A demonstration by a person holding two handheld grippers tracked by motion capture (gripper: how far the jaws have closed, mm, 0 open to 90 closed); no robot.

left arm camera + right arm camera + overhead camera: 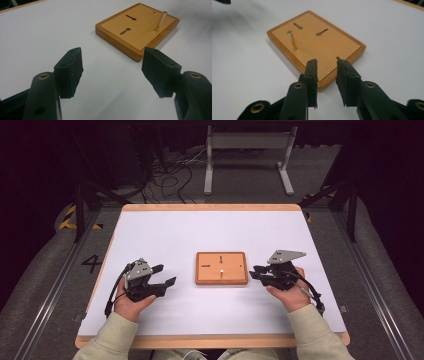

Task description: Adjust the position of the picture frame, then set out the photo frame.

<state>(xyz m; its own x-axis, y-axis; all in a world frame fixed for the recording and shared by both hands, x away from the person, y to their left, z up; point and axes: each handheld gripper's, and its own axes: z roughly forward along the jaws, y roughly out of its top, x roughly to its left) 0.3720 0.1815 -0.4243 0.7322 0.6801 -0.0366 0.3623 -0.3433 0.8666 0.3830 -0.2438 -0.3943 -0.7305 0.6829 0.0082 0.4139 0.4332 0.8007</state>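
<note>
Wooden board (221, 268) with upright brass pin (292, 40); left gripper (162, 276) spread wide, empty, to its left. Right gripper (326, 65), jaws narrowly parted and holding nothing, at its right edge: best advanced level toward the pin before closing.

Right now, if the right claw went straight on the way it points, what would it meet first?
Probably the near edge of the wooden board, just ahead of the right claw; farther on stands the brass pin, off to one side.
</note>
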